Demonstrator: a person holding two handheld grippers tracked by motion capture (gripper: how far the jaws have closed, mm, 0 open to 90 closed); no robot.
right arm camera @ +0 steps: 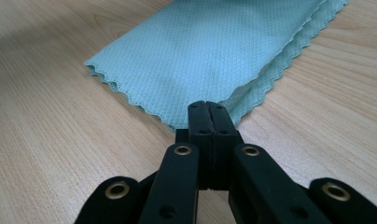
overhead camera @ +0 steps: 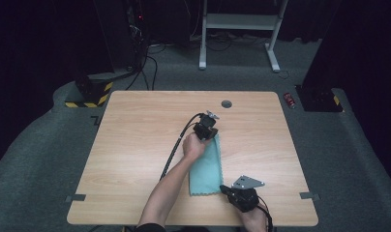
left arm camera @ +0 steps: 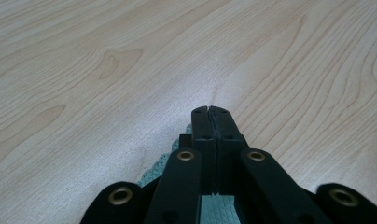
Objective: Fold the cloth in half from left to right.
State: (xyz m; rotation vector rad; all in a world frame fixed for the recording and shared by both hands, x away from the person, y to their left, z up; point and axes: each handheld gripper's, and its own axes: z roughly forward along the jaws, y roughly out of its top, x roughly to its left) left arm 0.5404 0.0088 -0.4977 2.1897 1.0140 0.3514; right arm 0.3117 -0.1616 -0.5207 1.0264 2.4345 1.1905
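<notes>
**Colours on and around the table**

The cloth [overhead camera: 206, 166] is pale teal with a fine diamond weave and a scalloped edge. Both the left gripper [overhead camera: 214, 137] and the right gripper [overhead camera: 224, 188] are black, with brass-coloured rivets on the jaw arms; the right one carries a grey plate. The table [overhead camera: 135, 140] is light wood with darker grain lines and a grey round cap. The floor [overhead camera: 48, 145] is grey carpet, with a yellow-and-black striped block [overhead camera: 89, 99] at far left

Showing as soft, waffle-textured teal cloth [right arm camera: 210, 51]; lying on smooth, matt pale wood-grain table [overhead camera: 135, 145]; matt black jaws.
</notes>
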